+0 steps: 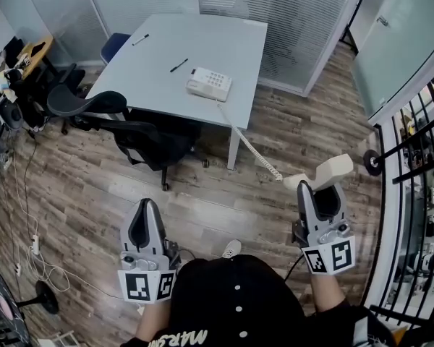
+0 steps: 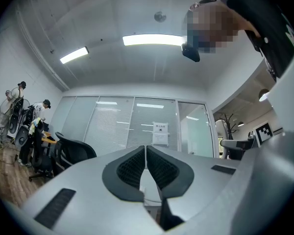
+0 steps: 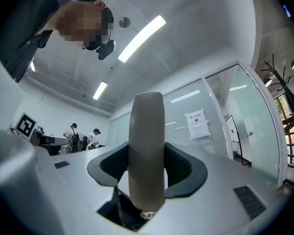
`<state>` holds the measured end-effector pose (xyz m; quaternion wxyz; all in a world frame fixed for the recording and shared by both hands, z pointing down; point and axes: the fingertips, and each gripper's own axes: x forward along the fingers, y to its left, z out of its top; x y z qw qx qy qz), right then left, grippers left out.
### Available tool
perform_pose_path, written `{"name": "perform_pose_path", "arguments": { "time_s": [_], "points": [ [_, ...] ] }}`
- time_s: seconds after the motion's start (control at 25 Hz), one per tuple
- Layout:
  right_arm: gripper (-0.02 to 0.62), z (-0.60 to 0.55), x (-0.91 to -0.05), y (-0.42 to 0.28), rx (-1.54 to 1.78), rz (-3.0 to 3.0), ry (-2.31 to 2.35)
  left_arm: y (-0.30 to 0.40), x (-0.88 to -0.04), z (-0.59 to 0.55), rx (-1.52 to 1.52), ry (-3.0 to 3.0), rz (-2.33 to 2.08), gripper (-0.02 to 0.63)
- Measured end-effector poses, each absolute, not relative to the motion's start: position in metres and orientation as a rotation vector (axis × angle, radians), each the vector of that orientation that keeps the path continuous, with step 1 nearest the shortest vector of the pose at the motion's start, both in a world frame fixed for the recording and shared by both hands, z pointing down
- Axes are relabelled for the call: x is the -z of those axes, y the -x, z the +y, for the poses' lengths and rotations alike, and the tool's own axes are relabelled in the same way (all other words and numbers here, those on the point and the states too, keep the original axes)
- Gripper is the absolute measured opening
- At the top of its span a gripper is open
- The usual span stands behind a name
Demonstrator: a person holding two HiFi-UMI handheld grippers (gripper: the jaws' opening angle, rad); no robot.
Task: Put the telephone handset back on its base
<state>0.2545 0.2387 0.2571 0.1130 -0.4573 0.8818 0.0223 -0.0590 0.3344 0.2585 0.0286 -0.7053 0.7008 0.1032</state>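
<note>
The cream telephone handset (image 1: pixel 320 174) is held off the floor at the right, and my right gripper (image 1: pixel 321 191) is shut on it. In the right gripper view the handset (image 3: pixel 146 151) stands upright between the two pads. A coiled cord (image 1: pixel 254 152) runs from the handset up to the white telephone base (image 1: pixel 209 84), which sits near the front edge of the grey table (image 1: pixel 202 38). My left gripper (image 1: pixel 146 223) is low at the left, far from the base, shut with nothing in it. Its pads (image 2: pixel 132 166) meet in the left gripper view.
Two pens (image 1: pixel 179 65) lie on the table left of the base. A black office chair (image 1: pixel 141 132) stands at the table's front left. Glass partitions (image 1: pixel 304 20) run behind and to the right. A black railing (image 1: pixel 419 194) is at the far right. Cables (image 1: pixel 36 259) lie on the wooden floor.
</note>
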Motion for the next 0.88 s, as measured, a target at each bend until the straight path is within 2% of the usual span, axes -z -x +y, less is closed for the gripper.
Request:
{"name": "perform_pose_path", "arguments": {
  "time_s": [0.36, 0.88],
  "points": [
    [0.235, 0.231, -0.268, -0.272, -0.013, 2.582, 1.347, 0.037, -0.264, 0.326, -0.158, 2.159, 2.145, 0.017],
    [0.235, 0.219, -0.272, -0.263, -0.034, 2.589, 1.363, 0.043, -0.271, 0.306, -0.149, 2.184, 2.123, 0.017]
  ]
}}
